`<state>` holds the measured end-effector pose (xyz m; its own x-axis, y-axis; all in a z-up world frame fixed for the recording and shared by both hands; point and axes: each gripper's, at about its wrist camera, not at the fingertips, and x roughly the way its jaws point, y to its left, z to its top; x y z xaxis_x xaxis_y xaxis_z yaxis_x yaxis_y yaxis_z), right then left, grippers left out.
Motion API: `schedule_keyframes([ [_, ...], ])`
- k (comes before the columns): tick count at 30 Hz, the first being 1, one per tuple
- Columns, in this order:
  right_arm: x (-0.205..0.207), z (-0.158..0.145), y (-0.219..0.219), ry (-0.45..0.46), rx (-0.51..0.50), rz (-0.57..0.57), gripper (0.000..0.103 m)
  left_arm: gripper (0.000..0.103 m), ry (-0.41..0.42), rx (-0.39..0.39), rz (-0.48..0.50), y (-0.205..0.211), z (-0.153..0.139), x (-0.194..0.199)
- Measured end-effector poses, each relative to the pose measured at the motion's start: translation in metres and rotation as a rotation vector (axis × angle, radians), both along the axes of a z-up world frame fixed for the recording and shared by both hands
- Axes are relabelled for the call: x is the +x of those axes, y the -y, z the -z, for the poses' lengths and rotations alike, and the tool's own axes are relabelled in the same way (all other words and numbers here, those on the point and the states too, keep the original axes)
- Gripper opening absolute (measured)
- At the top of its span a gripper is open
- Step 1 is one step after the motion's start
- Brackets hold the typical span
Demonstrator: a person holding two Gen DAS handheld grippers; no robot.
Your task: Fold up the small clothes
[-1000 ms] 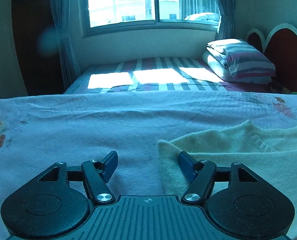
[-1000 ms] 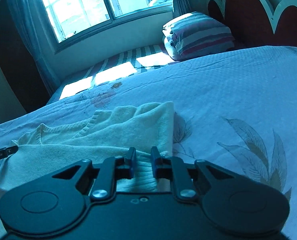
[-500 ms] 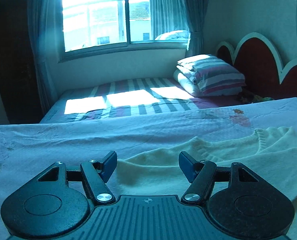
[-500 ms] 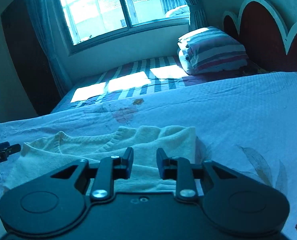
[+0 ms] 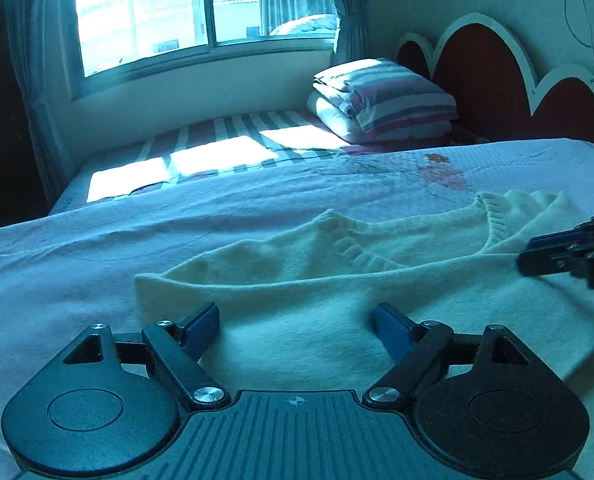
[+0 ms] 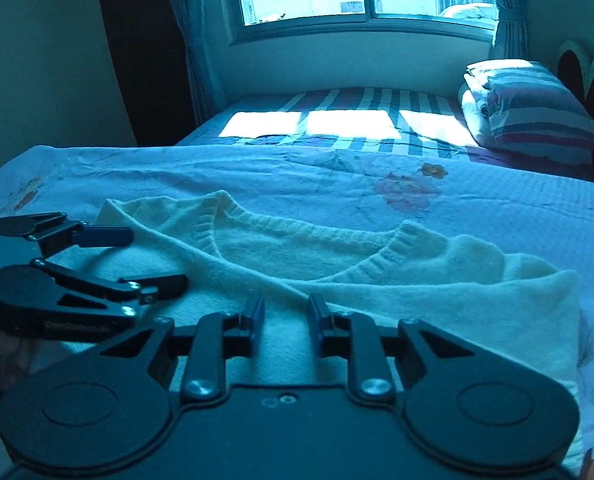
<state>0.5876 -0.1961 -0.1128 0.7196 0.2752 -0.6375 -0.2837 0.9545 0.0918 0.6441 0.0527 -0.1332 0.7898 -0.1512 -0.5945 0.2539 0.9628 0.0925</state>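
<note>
Two black two-finger grippers over a cream knitted sweater (image 6: 377,280) on the floral bedspread (image 6: 497,208): left gripper (image 5: 297,320) just widened and released, right gripper (image 6: 285,312) narrowed, grasping nothing.

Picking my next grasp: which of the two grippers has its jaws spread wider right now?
The left gripper: its jaws have just opened wide above the cream knit sweater. The right gripper keeps only a narrow gap.
</note>
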Motion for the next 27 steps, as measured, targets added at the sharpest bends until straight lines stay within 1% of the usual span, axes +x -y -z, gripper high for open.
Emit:
schedule_keyframes([
  [3,-0.009,0.003,0.051,0.002,-0.002,0.102,0.021,0.085,0.009,0.019,-0.042,-0.033,0.0,-0.007],
  [4,-0.012,0.003,0.067,0.0,0.008,0.14,0.021,0.085,0.007,0.011,-0.063,-0.043,-0.002,-0.009],
  [6,-0.015,0.0,0.092,-0.026,0.071,0.192,0.019,0.085,0.009,-0.004,-0.106,-0.05,-0.011,-0.015],
  [7,-0.019,-0.005,0.096,-0.034,0.087,0.213,0.021,0.085,0.023,-0.012,-0.109,-0.048,-0.017,-0.022],
  [9,-0.033,-0.017,0.088,0.005,0.098,0.214,0.03,0.085,0.046,-0.039,-0.067,-0.035,-0.026,-0.038],
  [11,-0.044,-0.023,0.073,0.023,0.135,0.177,0.03,0.085,0.038,-0.069,-0.029,-0.016,-0.029,-0.051],
  [13,-0.056,-0.023,0.052,0.012,0.177,0.132,0.029,0.085,0.026,-0.082,0.005,0.003,-0.025,-0.059],
  [15,-0.062,-0.016,0.031,-0.008,0.148,0.076,0.027,0.085,-0.006,-0.077,0.029,0.022,-0.017,-0.062],
  [16,-0.065,-0.013,0.024,-0.012,0.12,0.057,0.027,0.085,-0.014,-0.05,0.022,0.027,-0.011,-0.061],
  [17,-0.067,-0.009,0.018,-0.021,0.092,0.051,0.027,0.085,-0.038,-0.016,0.0,0.031,-0.005,-0.06],
  [18,-0.068,-0.006,0.018,-0.035,0.065,0.065,0.025,0.085,-0.038,-0.037,-0.008,0.027,-0.002,-0.062],
  [19,-0.069,-0.004,0.021,-0.037,0.054,0.083,0.025,0.085,-0.036,-0.043,-0.016,0.024,-0.002,-0.063],
  [21,-0.075,-0.005,0.036,-0.025,0.023,0.125,0.025,0.085,-0.022,0.005,-0.05,0.014,-0.005,-0.073],
  [22,-0.078,-0.006,0.047,-0.025,0.013,0.158,0.025,0.085,-0.019,0.01,-0.062,0.007,-0.009,-0.08],
  [23,-0.082,-0.009,0.061,-0.036,0.039,0.178,0.025,0.085,-0.014,0.001,-0.075,-0.002,-0.014,-0.089],
  [25,-0.098,-0.021,0.087,-0.028,0.126,0.169,0.035,0.085,-0.023,-0.051,-0.09,-0.023,-0.02,-0.112],
  [27,-0.118,-0.031,0.106,-0.022,0.192,0.148,0.038,0.085,-0.056,-0.067,-0.119,-0.042,-0.02,-0.139],
])
